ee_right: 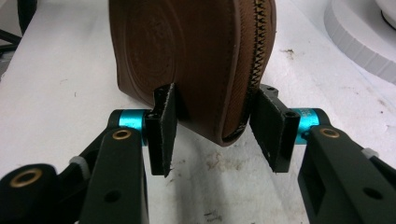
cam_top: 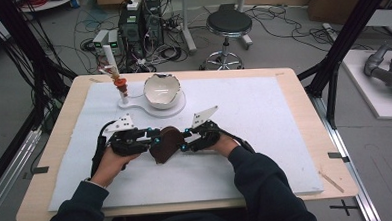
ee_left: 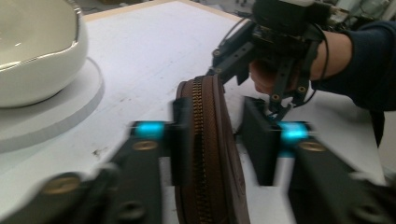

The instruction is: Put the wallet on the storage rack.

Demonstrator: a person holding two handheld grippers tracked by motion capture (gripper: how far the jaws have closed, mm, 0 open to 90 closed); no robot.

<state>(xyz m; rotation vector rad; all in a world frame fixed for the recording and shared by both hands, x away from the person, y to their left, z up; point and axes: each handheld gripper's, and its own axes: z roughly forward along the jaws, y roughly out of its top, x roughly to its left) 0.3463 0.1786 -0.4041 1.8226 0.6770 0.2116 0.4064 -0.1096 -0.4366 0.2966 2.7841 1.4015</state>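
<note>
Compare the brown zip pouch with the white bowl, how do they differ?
The brown zip pouch is dark leather-like and stands on edge between the left gripper and right gripper; the white bowl is glossy, open-topped and untouched. The pouch sits on the white mat; the bowl on a round white base.

- Brown zipped pouch (ee_left: pixel 212 154) stood on edge between the left gripper (ee_left: pixel 217 133) jaws.
- Right gripper (ee_left: pixel 280 56) held its far end.
- White bowl (ee_left: pixel 39 46) sat far left.
</note>
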